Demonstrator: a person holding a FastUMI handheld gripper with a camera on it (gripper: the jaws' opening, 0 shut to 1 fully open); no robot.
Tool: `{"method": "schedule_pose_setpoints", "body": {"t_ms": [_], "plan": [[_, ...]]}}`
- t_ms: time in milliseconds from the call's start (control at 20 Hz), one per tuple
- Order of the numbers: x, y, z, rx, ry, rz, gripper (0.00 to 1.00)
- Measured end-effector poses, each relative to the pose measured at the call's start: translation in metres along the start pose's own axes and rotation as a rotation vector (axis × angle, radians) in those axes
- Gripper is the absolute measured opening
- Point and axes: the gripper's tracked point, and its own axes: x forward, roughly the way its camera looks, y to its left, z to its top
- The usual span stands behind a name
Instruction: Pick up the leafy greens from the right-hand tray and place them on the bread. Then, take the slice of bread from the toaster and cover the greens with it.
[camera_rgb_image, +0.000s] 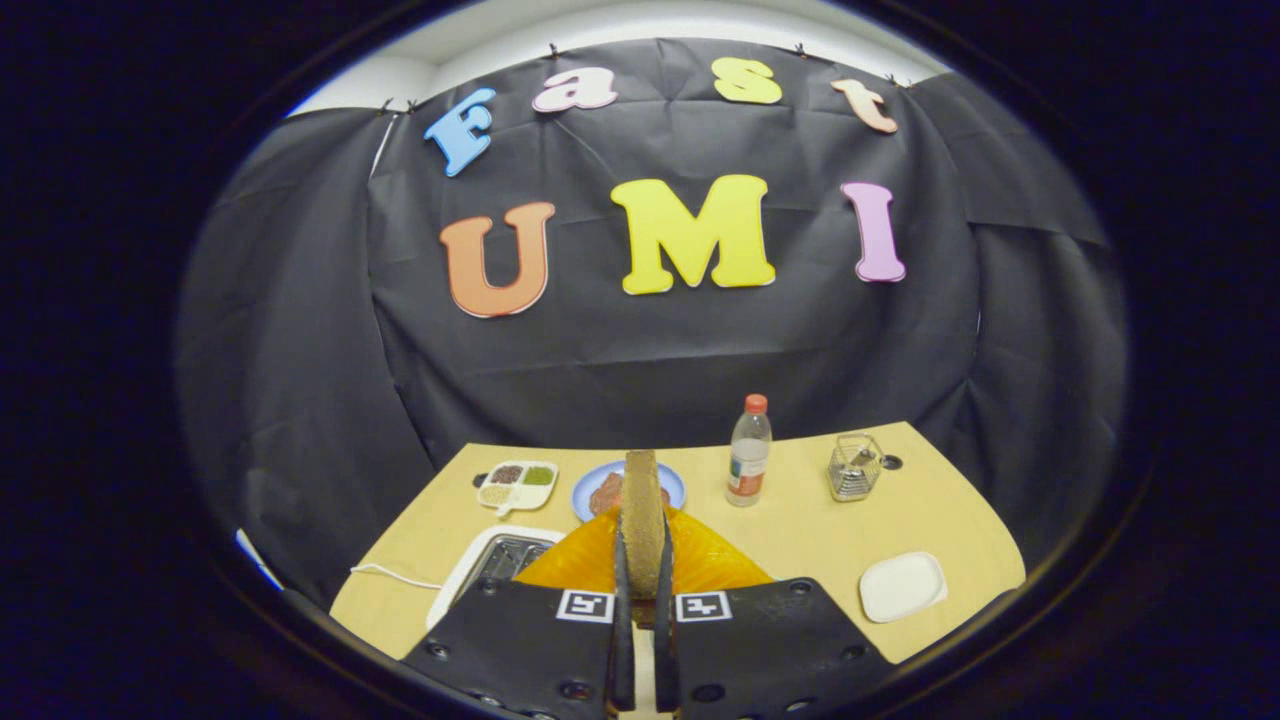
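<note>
Table (800, 540): work surface. Orange plate (715, 565) lies just ahead of the fingers; toaster (500, 560) at 10 o'clock. Gripper (643, 600): jaws pinch the bread slice (641, 520) edge-on, upright. Recommended: lower over the plate, tilt flat, release only when the slice rests square.

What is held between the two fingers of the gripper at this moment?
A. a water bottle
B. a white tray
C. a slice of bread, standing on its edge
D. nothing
C: the gripper is shut on a slice of bread, held edge-on over the orange plate; the water bottle and white tray stand apart on the table.
</note>
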Motion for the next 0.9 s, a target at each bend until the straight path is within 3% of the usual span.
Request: {"method": "schedule_pose_setpoints", "body": {"t_ms": [600,900], "plan": [[0.064,-0.030,-0.127,0.070,0.182,0.011,0.08],[0.076,-0.044,-0.157,0.031,0.215,-0.007,0.08]]}}
